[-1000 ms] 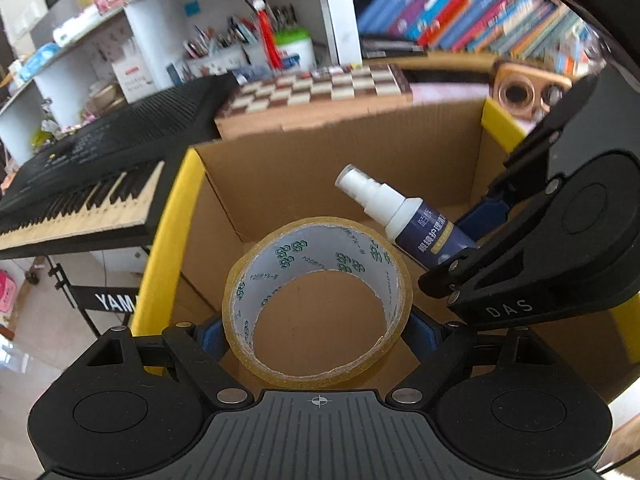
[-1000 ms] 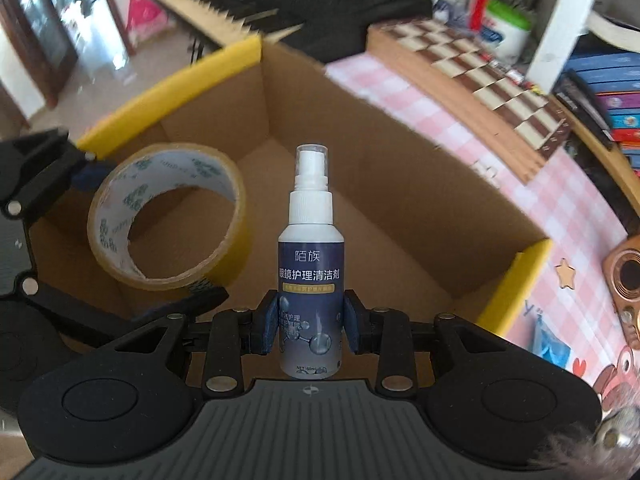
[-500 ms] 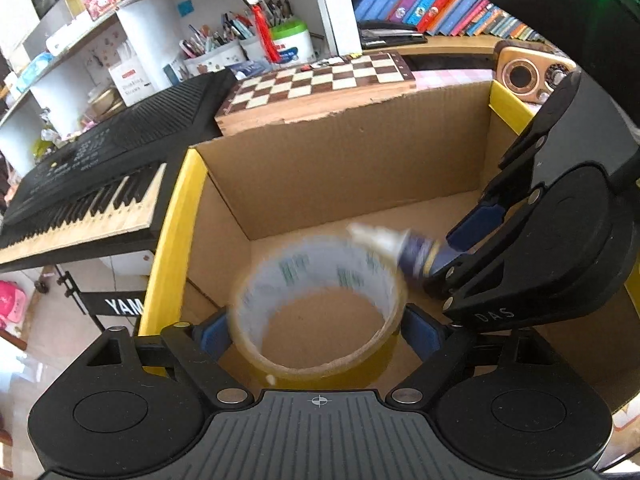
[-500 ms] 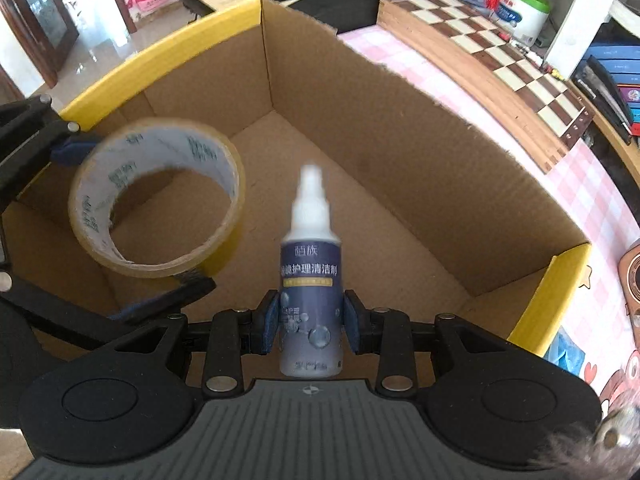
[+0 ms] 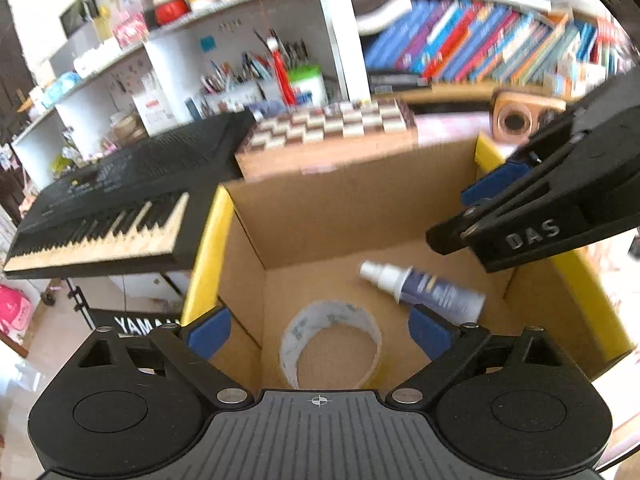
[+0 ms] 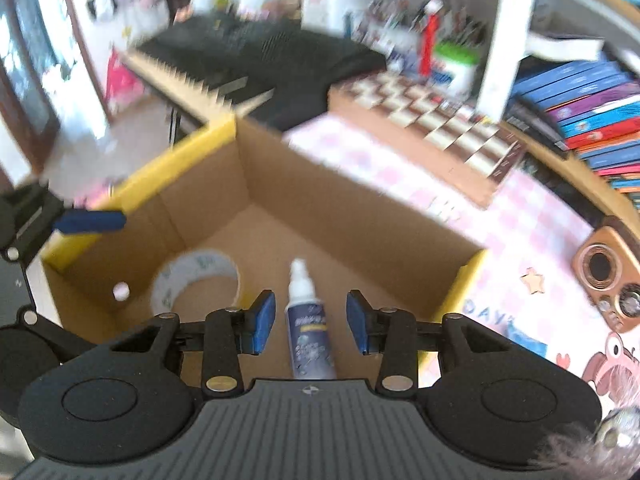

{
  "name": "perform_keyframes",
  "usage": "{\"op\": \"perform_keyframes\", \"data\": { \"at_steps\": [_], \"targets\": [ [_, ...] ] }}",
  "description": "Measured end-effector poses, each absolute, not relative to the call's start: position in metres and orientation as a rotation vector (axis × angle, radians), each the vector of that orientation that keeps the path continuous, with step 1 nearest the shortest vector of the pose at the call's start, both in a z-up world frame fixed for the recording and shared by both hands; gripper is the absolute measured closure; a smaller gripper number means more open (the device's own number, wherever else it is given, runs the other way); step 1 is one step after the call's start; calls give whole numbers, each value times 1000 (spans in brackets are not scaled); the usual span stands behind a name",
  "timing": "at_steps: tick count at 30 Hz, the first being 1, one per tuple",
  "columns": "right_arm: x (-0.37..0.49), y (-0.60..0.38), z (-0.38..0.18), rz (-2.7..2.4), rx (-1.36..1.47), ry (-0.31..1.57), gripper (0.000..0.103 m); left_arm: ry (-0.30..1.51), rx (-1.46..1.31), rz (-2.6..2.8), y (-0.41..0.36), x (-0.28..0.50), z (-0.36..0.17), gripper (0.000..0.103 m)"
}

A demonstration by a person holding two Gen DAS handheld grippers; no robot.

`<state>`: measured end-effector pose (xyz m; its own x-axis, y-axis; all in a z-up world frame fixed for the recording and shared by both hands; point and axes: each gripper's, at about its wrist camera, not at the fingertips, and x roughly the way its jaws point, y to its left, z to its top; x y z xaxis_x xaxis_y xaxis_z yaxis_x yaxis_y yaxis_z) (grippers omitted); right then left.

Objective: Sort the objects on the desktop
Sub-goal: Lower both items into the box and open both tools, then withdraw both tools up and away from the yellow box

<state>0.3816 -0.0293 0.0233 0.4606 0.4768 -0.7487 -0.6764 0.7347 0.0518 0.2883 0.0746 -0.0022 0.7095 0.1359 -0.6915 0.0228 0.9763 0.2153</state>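
Two hand-held grippers hang tilted down over the open cardboard box [image 5: 340, 216], neither one holding anything. The left hand-held gripper [image 5: 318, 330] has its blue pads spread wide, well clear of the tape roll [image 5: 330, 346] below them; its jaws have just been opening. The right hand-held gripper [image 6: 311, 322] has its jaws parted a little, having just been opening as well, and the spray bottle [image 6: 308, 330] shows in the gap with space on both sides, not pressed by either pad.

Both task things lie on the floor of the box. The tape roll rests near the box's left wall, its hole facing up so the cardboard shows through it. The spray bottle lies on its side just beside the roll, toward the box's right wall, its white nozzle pointing at the far wall. The box's short walls carry yellow edging.

The left wrist view shows the right hand-held gripper from the side, above the box's right corner, its blue pad and black linkage reaching in. The right wrist view shows only one blue pad [image 6: 90, 220] of the left hand-held gripper, over the box's left rim, and a small pale spot on the inside of the box's near wall that I cannot identify. Behind the box stands a chessboard [image 5: 328, 130] on the pink checked worktop [image 6: 540, 240]; left of the box, a black keyboard [image 5: 116, 200]. The right wrist view is blurred
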Motion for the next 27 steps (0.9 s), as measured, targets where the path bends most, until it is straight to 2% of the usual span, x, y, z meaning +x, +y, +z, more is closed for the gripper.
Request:
{"op": "perform_keyframes", "data": {
  "at_steps": [6,15,27],
  "targets": [
    [355,-56,53,650,-193,696,62,651,144,78,76,263,29,3],
    [301,-91,75,554,-99,602,61,535,58,70,78,214,60,3],
    [207,-127,80,419,-18,511,60,454,46,90,78,143,73,3]
  ]
}}
